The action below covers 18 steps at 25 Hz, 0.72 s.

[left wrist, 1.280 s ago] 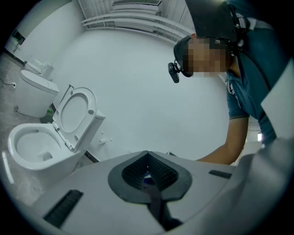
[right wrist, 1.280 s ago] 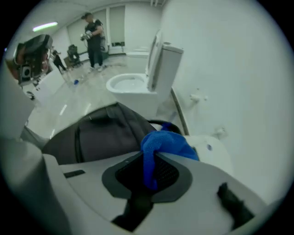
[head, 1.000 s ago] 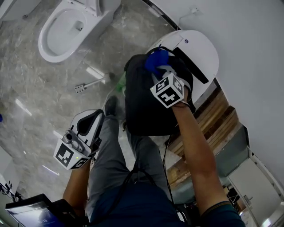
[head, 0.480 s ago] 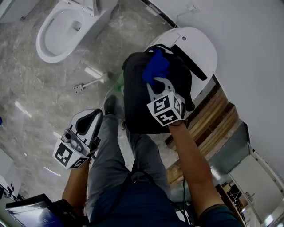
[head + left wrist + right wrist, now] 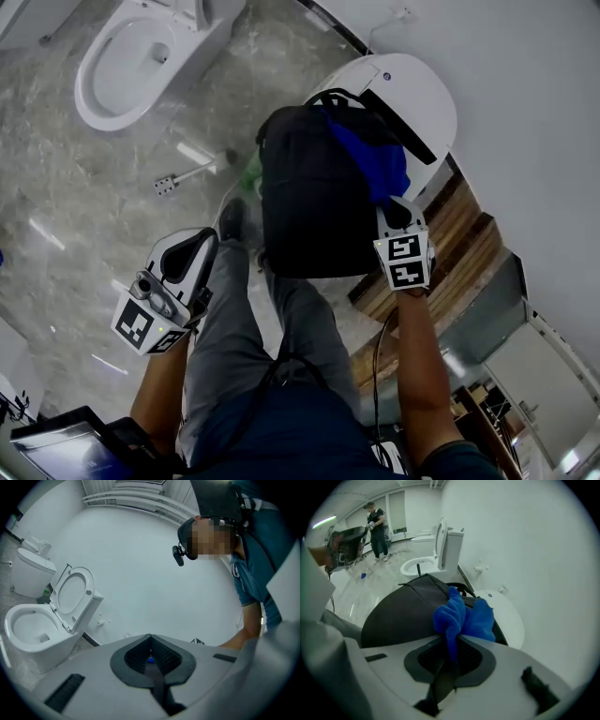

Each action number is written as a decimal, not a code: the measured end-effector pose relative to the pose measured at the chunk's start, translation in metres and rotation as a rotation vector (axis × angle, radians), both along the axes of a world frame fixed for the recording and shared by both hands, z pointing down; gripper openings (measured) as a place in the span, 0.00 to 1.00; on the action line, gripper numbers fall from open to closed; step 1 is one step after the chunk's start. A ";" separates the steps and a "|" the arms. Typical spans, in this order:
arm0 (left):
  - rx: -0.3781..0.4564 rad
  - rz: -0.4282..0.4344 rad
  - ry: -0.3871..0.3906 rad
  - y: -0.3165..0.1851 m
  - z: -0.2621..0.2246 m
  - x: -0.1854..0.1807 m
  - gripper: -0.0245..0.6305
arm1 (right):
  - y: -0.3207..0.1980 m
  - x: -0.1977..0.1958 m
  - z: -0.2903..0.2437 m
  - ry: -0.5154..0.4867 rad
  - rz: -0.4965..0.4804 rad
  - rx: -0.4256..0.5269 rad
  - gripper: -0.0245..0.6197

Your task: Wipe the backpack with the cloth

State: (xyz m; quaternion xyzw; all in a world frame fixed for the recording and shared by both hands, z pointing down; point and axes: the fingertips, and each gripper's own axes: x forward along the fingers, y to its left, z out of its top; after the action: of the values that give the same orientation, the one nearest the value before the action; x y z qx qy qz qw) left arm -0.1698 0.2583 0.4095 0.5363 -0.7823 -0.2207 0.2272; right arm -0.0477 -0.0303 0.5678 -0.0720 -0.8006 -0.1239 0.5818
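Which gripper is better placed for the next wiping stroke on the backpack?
Right. The right gripper is shut on the blue cloth, which lies against the black backpack. The left gripper is shut and empty, down beside the person's leg, away from it.

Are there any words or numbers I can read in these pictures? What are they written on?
No words or numbers can be read anywhere.
Left cube and right cube: black-and-white square patterns, not letters.
Screen at the bottom left of the head view: too blurred to read.
Backpack and cloth: no label shows.
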 end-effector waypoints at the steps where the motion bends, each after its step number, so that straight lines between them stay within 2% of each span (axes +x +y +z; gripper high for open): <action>1: 0.000 0.003 0.002 0.000 0.000 0.001 0.05 | 0.008 0.005 -0.003 0.003 0.008 -0.015 0.11; 3: 0.002 0.011 0.002 -0.001 0.001 0.003 0.05 | 0.054 0.002 -0.005 -0.009 -0.033 -0.084 0.11; 6: 0.001 0.029 -0.006 -0.005 -0.002 0.011 0.05 | 0.157 -0.013 -0.003 -0.035 -0.181 -0.236 0.11; 8: 0.001 0.038 -0.015 -0.007 -0.005 0.013 0.05 | 0.207 -0.025 -0.001 -0.041 -0.279 -0.286 0.11; 9: 0.001 0.040 -0.019 -0.008 -0.007 0.012 0.05 | 0.216 -0.031 0.000 -0.041 -0.300 -0.288 0.11; 12: 0.002 0.049 -0.028 -0.008 -0.010 0.010 0.05 | 0.179 -0.031 0.005 -0.044 -0.231 -0.254 0.11; 18: 0.008 0.070 -0.023 -0.013 -0.006 0.023 0.05 | 0.033 0.019 -0.002 -0.041 0.011 -0.079 0.11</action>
State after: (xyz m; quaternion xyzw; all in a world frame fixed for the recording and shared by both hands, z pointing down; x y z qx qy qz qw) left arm -0.1472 0.2453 0.4036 0.5665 -0.7649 -0.2096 0.2237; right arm -0.0287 0.0022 0.5661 -0.0878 -0.8169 -0.0905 0.5628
